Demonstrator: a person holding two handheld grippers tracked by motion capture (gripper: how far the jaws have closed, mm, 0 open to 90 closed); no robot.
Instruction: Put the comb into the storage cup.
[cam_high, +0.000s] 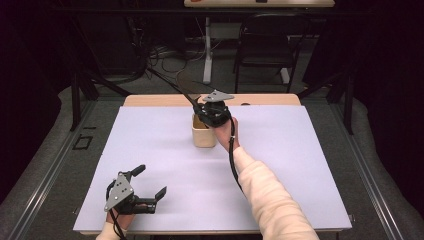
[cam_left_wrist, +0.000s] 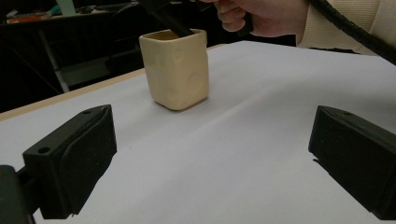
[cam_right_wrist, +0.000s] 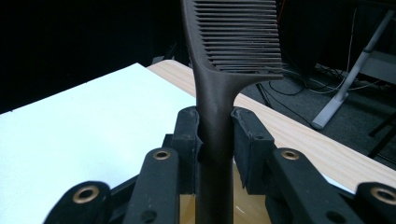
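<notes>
- comb (cam_right_wrist: 219, 84): a dark brown plastic comb with many thin, straight teeth on one side and a long, smooth handle.
- the right gripper (cam_right_wrist: 215, 140) holds the comb. its two black jaws are squeezed tight on the handle, one on each side, just below the teeth.
- the comb's teeth stick up past the jaws. its handle goes down between them, into the cup (cam_high: 203, 134) below.
- the cup is pale cream, like clay. it is square with round corners, and its sides look a bit bumpy (cam_left_wrist: 176, 69).
- the cup stands upright near the middle of the worktop (cam_high: 150, 150), a little toward the far side. the worktop has a smooth white sheet on it, and a light wood edge shows at the far side.
- in the high view the right gripper (cam_high: 212, 111) is right over the cup, and the person's hand (cam_high: 226, 132) in a cream sleeve holds it.
- the left gripper (cam_high: 150, 184) sits low at the near left part of the worktop, well apart from the cup. its black, blocky jaws are spread wide with nothing in them.
- a dark folding chair (cam_high: 265, 45) stands on the floor behind the worktop.
</notes>
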